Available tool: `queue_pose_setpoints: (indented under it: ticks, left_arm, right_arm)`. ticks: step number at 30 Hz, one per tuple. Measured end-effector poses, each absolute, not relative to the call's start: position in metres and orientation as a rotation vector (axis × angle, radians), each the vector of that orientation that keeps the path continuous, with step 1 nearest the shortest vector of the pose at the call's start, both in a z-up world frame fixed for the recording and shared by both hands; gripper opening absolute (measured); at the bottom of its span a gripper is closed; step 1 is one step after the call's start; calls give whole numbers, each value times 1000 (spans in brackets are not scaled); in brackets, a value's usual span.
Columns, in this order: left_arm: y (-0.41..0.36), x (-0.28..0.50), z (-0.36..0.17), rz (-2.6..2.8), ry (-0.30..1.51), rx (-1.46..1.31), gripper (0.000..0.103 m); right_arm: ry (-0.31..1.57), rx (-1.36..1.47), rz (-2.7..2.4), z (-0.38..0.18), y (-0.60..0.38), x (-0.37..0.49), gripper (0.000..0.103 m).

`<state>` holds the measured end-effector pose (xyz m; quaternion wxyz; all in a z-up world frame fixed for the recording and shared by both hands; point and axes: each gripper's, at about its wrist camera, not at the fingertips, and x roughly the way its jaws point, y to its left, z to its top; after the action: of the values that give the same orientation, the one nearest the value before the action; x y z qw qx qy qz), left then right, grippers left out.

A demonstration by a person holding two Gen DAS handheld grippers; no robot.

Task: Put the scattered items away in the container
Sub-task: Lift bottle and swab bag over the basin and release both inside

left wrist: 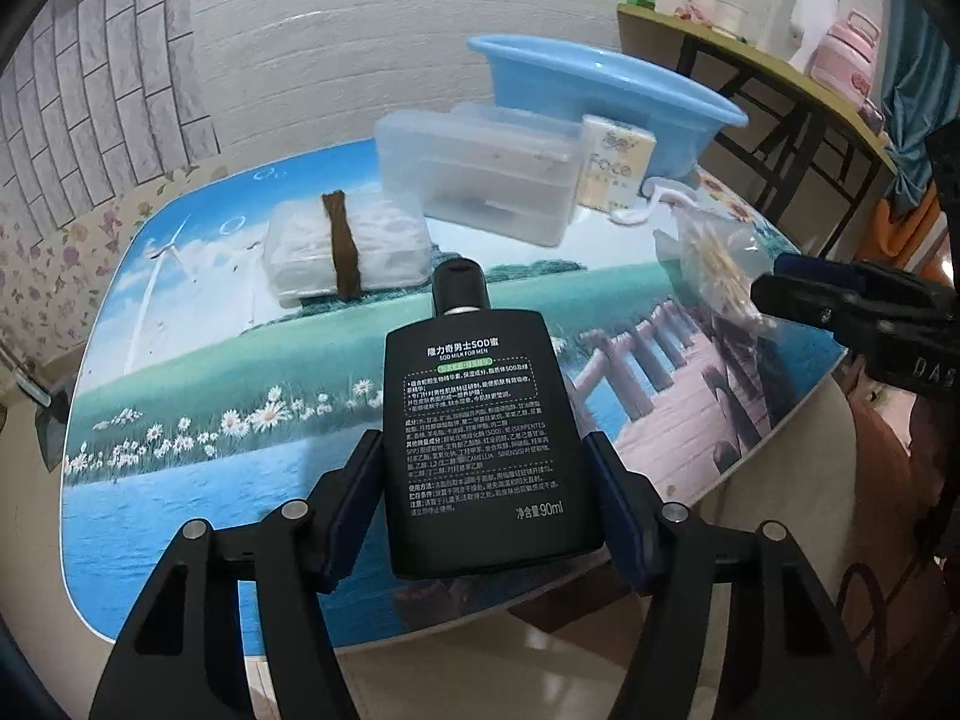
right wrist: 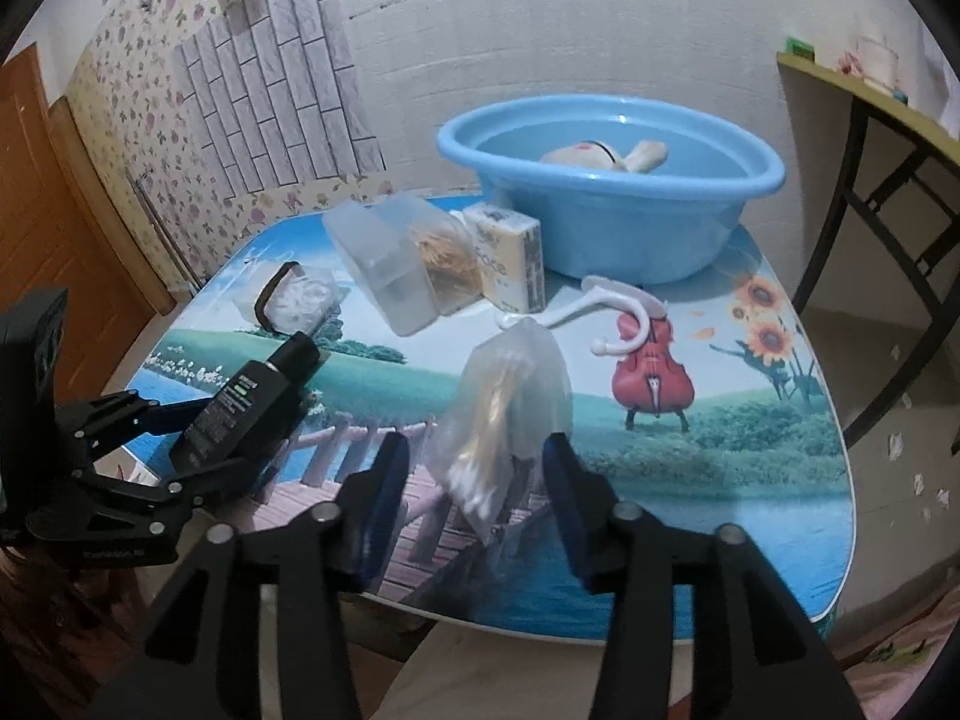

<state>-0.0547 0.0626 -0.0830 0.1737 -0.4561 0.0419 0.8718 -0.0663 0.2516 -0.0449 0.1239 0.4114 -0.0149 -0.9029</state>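
Room: a white brick-pattern wall and floral wallpaper are standing behind a table that is wearing a printed cloth of sea, meadow and boardwalk.
Container: a blue basin is sitting at the far edge of the table, already holding some pale items.
Left gripper: it is clenching a black lotion bottle between its blue pads, the cap pointing away toward the basin.
Right gripper: its jaws are standing apart, with a clear bag of cotton swabs between them; whether either pad is touching the bag I cannot tell.
Other scattered items: a clear plastic box, a tissue pack, a white hook and a wrapped white bundle with a brown band are lying between the grippers and the basin.
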Motion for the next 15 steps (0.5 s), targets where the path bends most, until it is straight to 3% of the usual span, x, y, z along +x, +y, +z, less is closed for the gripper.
queue_pose_setpoints:
  ticks: [15]
  left_arm:
    - [71,-63,-88,2581,155,-1226,66]
  right_arm:
    - [191,1222,-2676,-66,229,-86,66]
